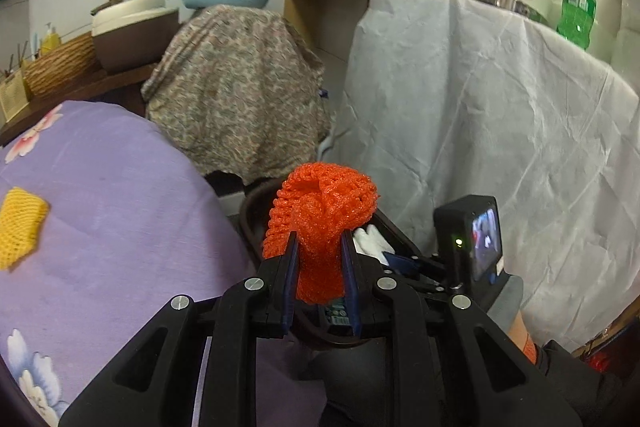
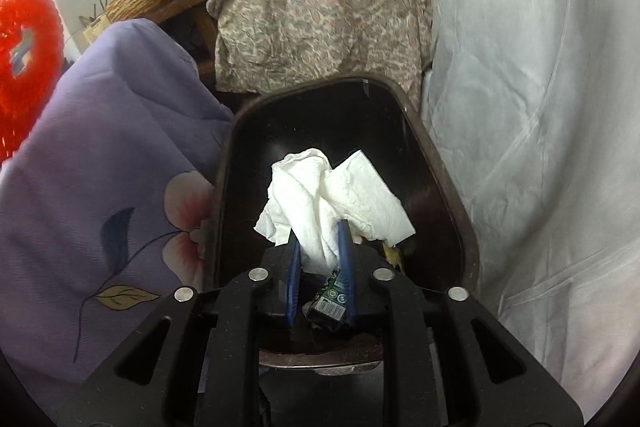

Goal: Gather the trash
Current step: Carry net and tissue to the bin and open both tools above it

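— Why did we bring both pieces to the same spot?
— The dark bin (image 2: 440, 163) stood on the floor between the purple flowered cloth (image 2: 100, 147) and the white sheet (image 2: 540, 107), so we carried the rubbish there. Our right hand-held gripper (image 2: 320, 247) was tilted steeply down over its mouth, the crumpled white tissue (image 2: 332, 195) between its blue pads (image 2: 345, 247). The gap looked loose, and we could not tell whether the pads pressed the tissue or had let go of it. Scraps lay on the bin's floor below.

— And the other hand?
— Our left hand-held gripper (image 1: 319, 259) was clenched on the orange foam net (image 1: 324, 219), pointing down toward the near rim of that bin (image 1: 250, 227), just beside the right one.

— Anything left to gather?
— A yellow foam net (image 1: 20, 227) lay on the purple cloth, well apart from the bin. We judged it the next piece to collect.
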Available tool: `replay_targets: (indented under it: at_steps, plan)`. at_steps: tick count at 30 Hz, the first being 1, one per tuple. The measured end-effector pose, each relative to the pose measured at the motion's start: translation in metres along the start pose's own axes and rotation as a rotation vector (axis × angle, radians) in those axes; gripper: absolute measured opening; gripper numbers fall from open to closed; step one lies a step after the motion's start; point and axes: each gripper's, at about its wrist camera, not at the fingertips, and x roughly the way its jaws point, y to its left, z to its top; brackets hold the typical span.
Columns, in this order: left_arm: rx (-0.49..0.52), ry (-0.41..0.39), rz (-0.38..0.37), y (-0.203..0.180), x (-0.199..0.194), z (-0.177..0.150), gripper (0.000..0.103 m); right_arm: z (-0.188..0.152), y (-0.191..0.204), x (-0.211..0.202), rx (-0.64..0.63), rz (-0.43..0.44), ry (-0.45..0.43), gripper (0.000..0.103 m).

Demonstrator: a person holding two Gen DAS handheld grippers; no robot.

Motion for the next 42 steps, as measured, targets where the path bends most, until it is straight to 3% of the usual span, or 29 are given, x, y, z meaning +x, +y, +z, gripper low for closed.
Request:
replay_targets:
  at_steps: [2,4,8,13,22,24,26,27,30,32,42]
  plan:
    - [0.009,0.016,-0.002,-0.008,0.009,-0.001,0.02,-0.001,-0.003,0.003,0.017,-0.015,0.005,0.042]
    - [0.013,0.029,-0.003,-0.013,0.017,0.0,0.02,-0.003,-0.003,0.001,0.022,-0.025,-0.003,0.054]
    - [0.008,0.075,0.0,-0.018,0.035,0.002,0.02,-0.011,-0.002,-0.013,0.017,-0.043,-0.024,0.064]
    - [-0.022,0.161,-0.005,-0.019,0.063,0.003,0.02,-0.022,-0.01,-0.034,0.036,-0.056,-0.046,0.066]
    - [0.037,0.232,0.032,-0.032,0.105,-0.004,0.021,-0.041,-0.012,-0.064,0.035,-0.067,-0.07,0.066]
    - [0.02,0.242,0.016,-0.029,0.112,-0.004,0.028,-0.043,-0.012,-0.068,0.034,-0.066,-0.077,0.066]
    - [0.017,0.238,0.013,-0.025,0.116,-0.007,0.053,-0.044,-0.012,-0.071,0.029,-0.068,-0.082,0.066]
    - [0.016,0.235,0.018,-0.024,0.117,-0.008,0.059,-0.045,-0.011,-0.072,0.025,-0.072,-0.082,0.066]
    - [-0.011,0.228,-0.008,-0.023,0.115,-0.005,0.068,-0.046,-0.012,-0.074,0.018,-0.076,-0.084,0.066]
    - [-0.02,0.193,-0.003,-0.022,0.11,-0.002,0.082,-0.047,-0.012,-0.074,0.02,-0.073,-0.082,0.066]
    - [-0.072,0.152,-0.021,-0.018,0.091,0.01,0.086,-0.047,-0.006,-0.079,0.013,-0.073,-0.084,0.066]
